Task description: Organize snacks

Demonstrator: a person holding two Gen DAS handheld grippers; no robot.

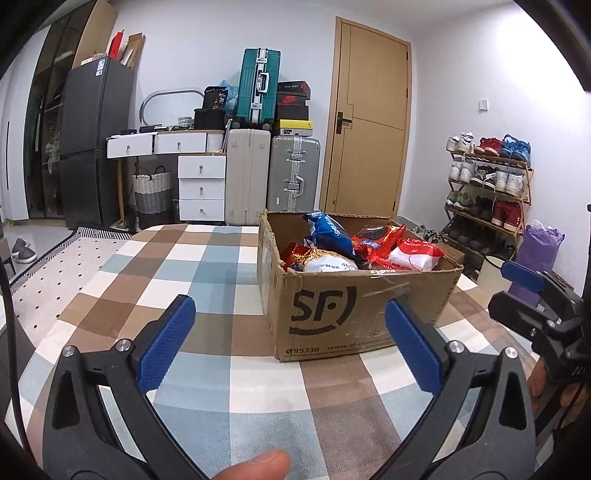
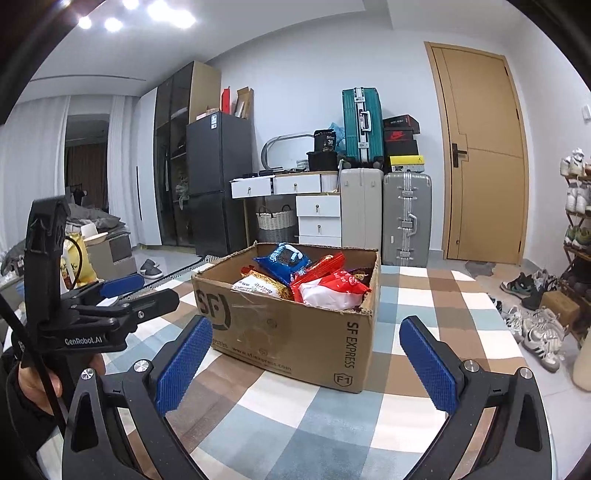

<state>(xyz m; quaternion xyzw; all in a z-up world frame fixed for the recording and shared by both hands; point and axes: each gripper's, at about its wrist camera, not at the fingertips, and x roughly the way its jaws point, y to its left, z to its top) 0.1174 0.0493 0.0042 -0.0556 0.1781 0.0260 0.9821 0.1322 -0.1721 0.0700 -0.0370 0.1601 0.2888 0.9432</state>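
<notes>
Grippers: left gripper [image 1: 290, 345] and right gripper [image 2: 306, 360] spread wide, empty, low in frame.
Risk: heaped bags [image 1: 364, 245] in box [image 1: 343, 314] slide when one is pulled.

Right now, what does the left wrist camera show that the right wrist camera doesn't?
Only the left wrist view shows the whole shoe rack, a purple bag beside it, and a thumb tip at the bottom edge.

Only the right wrist view shows the ceiling lights, white curtains, a yellow bag at far left, and loose shoes on the floor.

Both show the SF cardboard box of snack packets including a blue packet, the checked cloth, the teal suitcase, and both grippers open: left gripper, right gripper.
</notes>
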